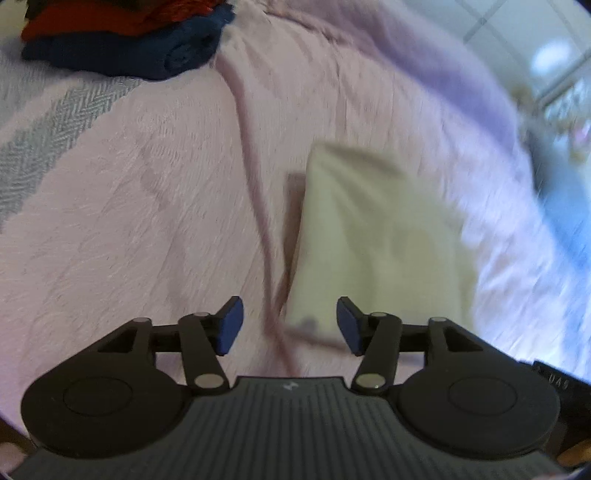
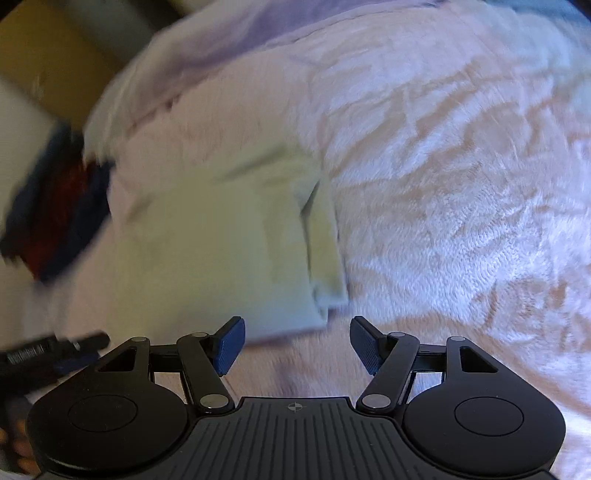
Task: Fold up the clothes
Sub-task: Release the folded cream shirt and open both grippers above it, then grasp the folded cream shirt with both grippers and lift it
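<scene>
Folded cloth: a pale yellow-green cloth [image 1: 373,236] lies flat on the pink blanket [image 1: 147,206], folded into a rough rectangle with a doubled edge along one side; in the right wrist view the same cloth [image 2: 221,236] sits just ahead of the tongs.
Left gripper: the left gripper [image 1: 290,325] stands released, blue pads wide apart, nothing pressed between them; the cloth's near corner shows in the gap, below the pads.
Right gripper: the right gripper [image 2: 297,343] is also released and holds nothing; the cloth's near edge lies just ahead of its left pad.
Nearby pile: a stack of folded clothes [image 1: 122,37], dark blue under red, sits well apart from the cloth at the far left of the bed; the right wrist view shows it blurred [image 2: 55,206] at the left edge.
In the way: a long crease [image 1: 258,206] in the blanket runs just beside the cloth's left edge; nothing lies on top of the cloth.
Textures: the blanket is fluffy and rumpled; a grey herringbone-patterned fabric [image 1: 55,125] shows at its left border; the cloth looks smooth and thin.
Other gripper: a dark object at the right wrist view's lower left is probably the left gripper's body, too blurred to be sure.
Room: a pale, blurred tiled floor [image 1: 517,33] lies beyond the bed.
</scene>
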Demonstrator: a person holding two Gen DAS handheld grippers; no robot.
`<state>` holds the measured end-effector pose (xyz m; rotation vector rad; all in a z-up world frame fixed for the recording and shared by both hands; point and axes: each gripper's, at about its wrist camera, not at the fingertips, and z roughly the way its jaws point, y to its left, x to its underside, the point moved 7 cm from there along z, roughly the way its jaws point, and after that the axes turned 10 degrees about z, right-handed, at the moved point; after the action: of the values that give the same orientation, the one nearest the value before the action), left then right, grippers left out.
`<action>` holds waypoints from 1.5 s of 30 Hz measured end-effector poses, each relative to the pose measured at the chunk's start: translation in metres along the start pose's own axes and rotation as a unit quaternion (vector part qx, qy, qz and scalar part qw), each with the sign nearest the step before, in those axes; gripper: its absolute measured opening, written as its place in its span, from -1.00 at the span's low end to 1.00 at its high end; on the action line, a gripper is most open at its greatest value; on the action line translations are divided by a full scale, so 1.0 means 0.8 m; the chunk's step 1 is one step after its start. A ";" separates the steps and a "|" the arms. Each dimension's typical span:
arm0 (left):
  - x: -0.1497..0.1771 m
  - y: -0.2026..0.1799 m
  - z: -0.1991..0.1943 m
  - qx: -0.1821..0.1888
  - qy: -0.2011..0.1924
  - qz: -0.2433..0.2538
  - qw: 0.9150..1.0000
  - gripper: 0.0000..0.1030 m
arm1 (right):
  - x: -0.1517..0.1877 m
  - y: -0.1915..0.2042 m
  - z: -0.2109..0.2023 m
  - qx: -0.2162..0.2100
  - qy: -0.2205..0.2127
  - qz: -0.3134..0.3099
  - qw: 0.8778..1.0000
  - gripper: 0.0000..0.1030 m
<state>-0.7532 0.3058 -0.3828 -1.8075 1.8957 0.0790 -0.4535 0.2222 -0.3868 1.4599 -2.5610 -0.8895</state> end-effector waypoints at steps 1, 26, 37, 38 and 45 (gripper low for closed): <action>-0.008 0.002 0.004 0.011 -0.009 -0.004 1.000 0.05 | -0.009 -0.006 -0.001 -0.013 -0.004 0.018 1.000 0.29; -0.052 -0.005 0.143 0.233 0.019 -0.098 0.967 0.13 | -0.084 -0.013 0.133 -0.185 0.089 0.033 0.978 0.56; -0.056 -0.015 0.124 0.255 0.008 -0.077 0.964 -0.67 | -0.079 -0.009 0.126 -0.211 0.098 0.105 0.967 -0.38; -0.060 -0.014 0.117 0.259 0.007 -0.077 0.963 -0.68 | -0.078 -0.004 0.119 -0.209 0.095 0.113 0.967 -0.38; -0.112 0.024 0.028 0.309 -0.015 -0.076 0.948 -0.68 | -0.059 0.076 0.047 -0.218 0.060 0.151 0.962 -0.39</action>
<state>-0.7663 0.3985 -0.3721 -1.4873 1.5174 -0.4860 -0.4863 0.3004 -0.3766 0.9402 -2.2238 -1.1727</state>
